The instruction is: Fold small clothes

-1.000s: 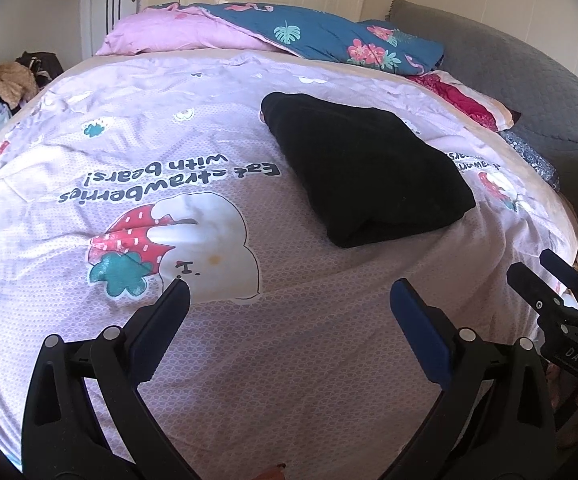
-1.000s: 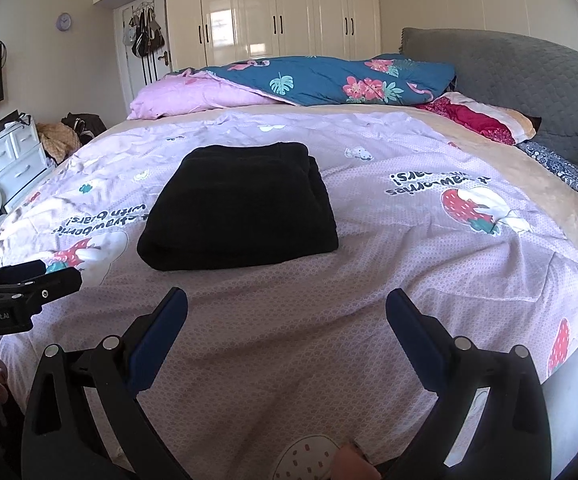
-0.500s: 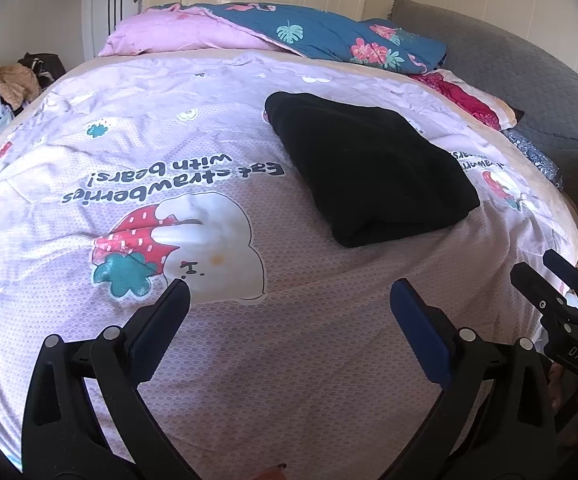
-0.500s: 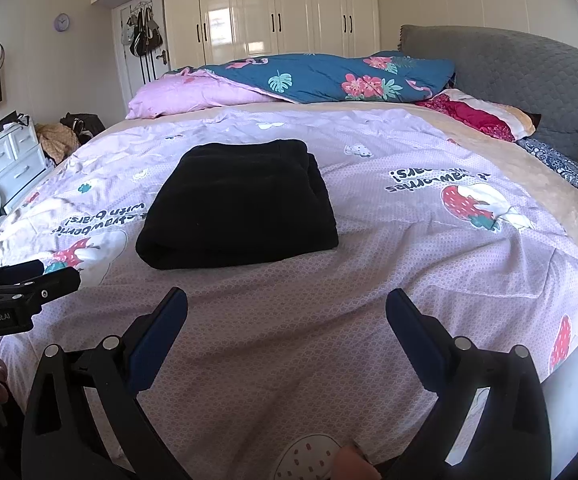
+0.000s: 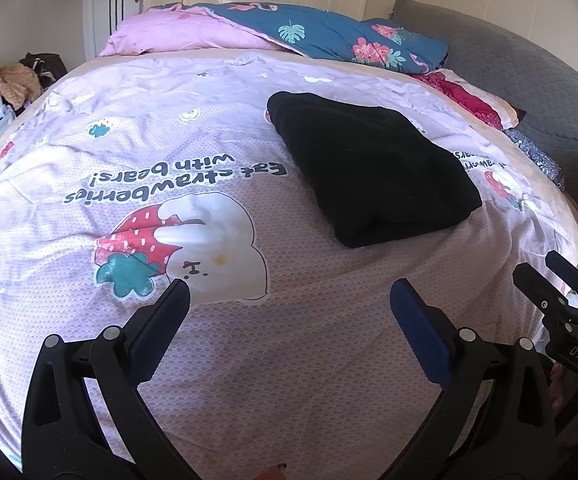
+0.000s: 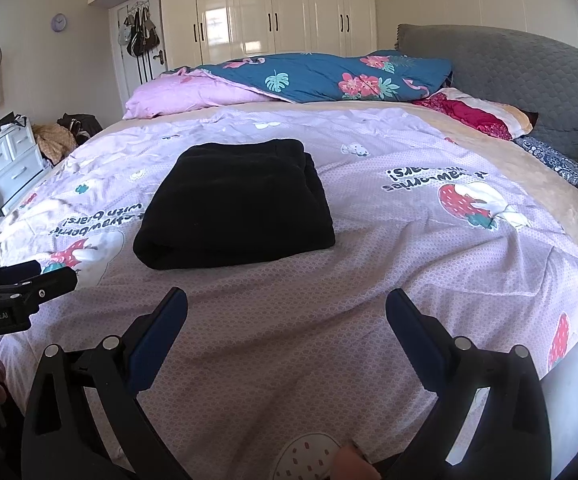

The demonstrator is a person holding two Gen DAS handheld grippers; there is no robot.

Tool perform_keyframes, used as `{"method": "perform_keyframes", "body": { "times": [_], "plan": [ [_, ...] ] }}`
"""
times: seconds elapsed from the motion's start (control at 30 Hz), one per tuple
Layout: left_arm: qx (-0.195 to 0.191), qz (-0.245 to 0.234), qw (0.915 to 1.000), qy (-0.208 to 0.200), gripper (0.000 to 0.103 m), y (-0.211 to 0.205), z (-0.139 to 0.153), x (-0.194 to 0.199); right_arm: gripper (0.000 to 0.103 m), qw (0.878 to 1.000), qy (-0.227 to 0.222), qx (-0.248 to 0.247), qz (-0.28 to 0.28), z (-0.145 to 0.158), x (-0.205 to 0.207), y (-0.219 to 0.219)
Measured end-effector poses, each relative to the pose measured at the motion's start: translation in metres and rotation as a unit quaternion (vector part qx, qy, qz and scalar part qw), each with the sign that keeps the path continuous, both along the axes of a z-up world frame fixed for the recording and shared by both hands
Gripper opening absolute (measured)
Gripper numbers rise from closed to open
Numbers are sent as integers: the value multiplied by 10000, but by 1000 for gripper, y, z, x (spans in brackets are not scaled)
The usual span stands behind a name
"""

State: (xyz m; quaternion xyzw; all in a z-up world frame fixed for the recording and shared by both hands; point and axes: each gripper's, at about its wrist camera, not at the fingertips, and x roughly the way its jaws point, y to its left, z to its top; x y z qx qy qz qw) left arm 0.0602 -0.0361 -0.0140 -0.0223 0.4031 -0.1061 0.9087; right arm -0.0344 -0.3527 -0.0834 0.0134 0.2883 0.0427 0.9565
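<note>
A black garment (image 5: pixel 373 168) lies folded into a thick rectangle on the lilac bedspread (image 5: pixel 249 360); it also shows in the right wrist view (image 6: pixel 237 204). My left gripper (image 5: pixel 289 304) is open and empty above the bed's near edge, well short of the garment and to its left. My right gripper (image 6: pixel 287 308) is open and empty, also short of the garment. Each gripper shows at the edge of the other's view: the right one (image 5: pixel 561 292) and the left one (image 6: pixel 21 284).
A folded blue floral and pink quilt (image 6: pixel 289 84) lies at the far side of the bed. A grey headboard (image 6: pixel 529 80) rises on the right with pillows (image 6: pixel 477 116) against it. White drawers (image 6: pixel 5 160) stand at the left, wardrobes (image 6: pixel 273 12) behind.
Both views have shifted slightly; the garment sits a little farther right in the left wrist view. Both grippers stay open and nothing was touched.
</note>
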Motion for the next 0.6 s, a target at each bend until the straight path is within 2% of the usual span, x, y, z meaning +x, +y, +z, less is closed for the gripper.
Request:
{"method": "perform_keyframes", "body": {
  "times": [0.6],
  "plan": [
    [-8,27,9999,123,94,1,-3,1,99,9998,63,98,-185,0,-5,-7]
  ]
}}
